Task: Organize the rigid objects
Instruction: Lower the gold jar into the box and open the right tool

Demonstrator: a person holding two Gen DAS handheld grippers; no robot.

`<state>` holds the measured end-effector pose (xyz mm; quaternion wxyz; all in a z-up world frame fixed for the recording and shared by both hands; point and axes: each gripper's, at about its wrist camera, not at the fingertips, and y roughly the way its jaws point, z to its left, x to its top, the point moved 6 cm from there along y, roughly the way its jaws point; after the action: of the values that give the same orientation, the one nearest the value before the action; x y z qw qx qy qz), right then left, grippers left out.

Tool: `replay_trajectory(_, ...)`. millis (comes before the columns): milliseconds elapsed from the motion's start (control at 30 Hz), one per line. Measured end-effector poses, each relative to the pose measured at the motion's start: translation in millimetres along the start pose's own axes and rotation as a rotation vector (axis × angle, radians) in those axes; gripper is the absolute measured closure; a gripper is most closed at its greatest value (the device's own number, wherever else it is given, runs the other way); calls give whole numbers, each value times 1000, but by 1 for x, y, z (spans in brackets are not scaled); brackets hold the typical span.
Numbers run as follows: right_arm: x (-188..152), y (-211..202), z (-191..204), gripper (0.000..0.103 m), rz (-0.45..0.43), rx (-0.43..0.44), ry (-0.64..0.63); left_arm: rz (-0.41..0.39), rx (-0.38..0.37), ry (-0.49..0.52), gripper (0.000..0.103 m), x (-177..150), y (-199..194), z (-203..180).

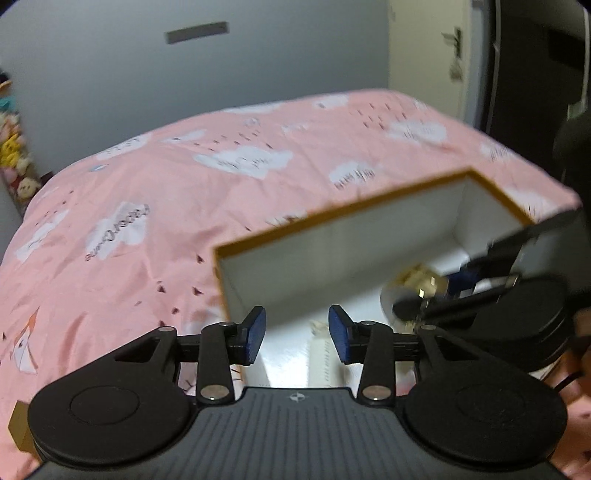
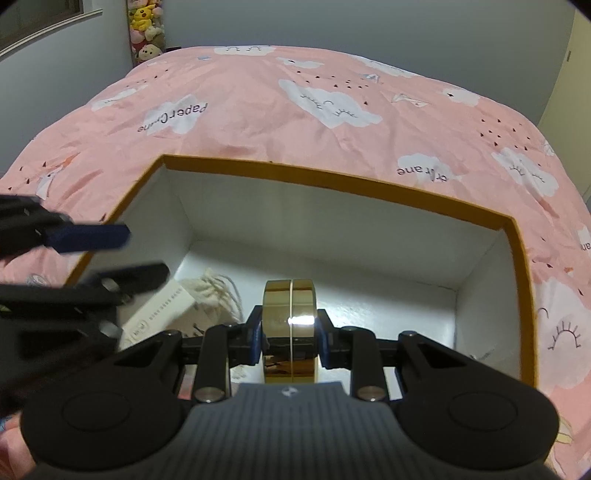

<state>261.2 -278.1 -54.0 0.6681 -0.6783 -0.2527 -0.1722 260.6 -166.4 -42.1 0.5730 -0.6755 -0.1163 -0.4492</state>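
An open box with an orange rim point(image 2: 332, 182) and white inside sits on the pink bed; it also shows in the left wrist view point(image 1: 332, 212). My right gripper point(image 2: 290, 334) is shut on a round gold case point(image 2: 290, 314), held on edge over the box interior. The case shows blurred in the left wrist view point(image 1: 413, 286). My left gripper point(image 1: 297, 334) is open and empty at the box's near left corner; it shows blurred at the left of the right wrist view point(image 2: 110, 254). A white card box point(image 2: 162, 314) and a cream drawstring pouch point(image 2: 210, 290) lie inside the box.
The pink bedspread with cloud prints point(image 2: 295, 103) surrounds the box. Plush toys point(image 2: 146, 26) stand by the far wall. A door point(image 1: 428, 48) is at the back right in the left wrist view.
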Motion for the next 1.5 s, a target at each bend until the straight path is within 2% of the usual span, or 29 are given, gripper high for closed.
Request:
replay_trajectory(200, 9, 11, 25, 76, 8, 31, -36, -5, 24, -97, 52, -2, -9, 32)
replay_trajectory(433, 11, 31, 46, 76, 54, 57, -45, 58, -68, -270, 52, -18, 2, 54)
replay_trajectory(500, 10, 38, 49, 76, 83, 92, -14, 66, -83, -291, 55, -22, 3, 57)
replay_trajectory(733, 9, 53, 52, 75, 156, 130, 33, 82, -147, -363, 56, -32, 7, 70)
replay_trajectory(1100, 10, 45, 38, 70, 167, 96, 22, 86, -150, -378, 59, -35, 9, 74)
replay_trajectory(1233, 7, 45, 31, 73, 192, 139, 84, 87, -152, -380, 59, -35, 9, 74)
replay_trajectory(1300, 5, 50, 31, 76, 211, 196, 145, 90, -150, -375, 61, -35, 9, 73)
replay_trajectory(1500, 8, 58, 42, 76, 214, 270, 258, 94, -145, -371, 62, -37, 9, 73)
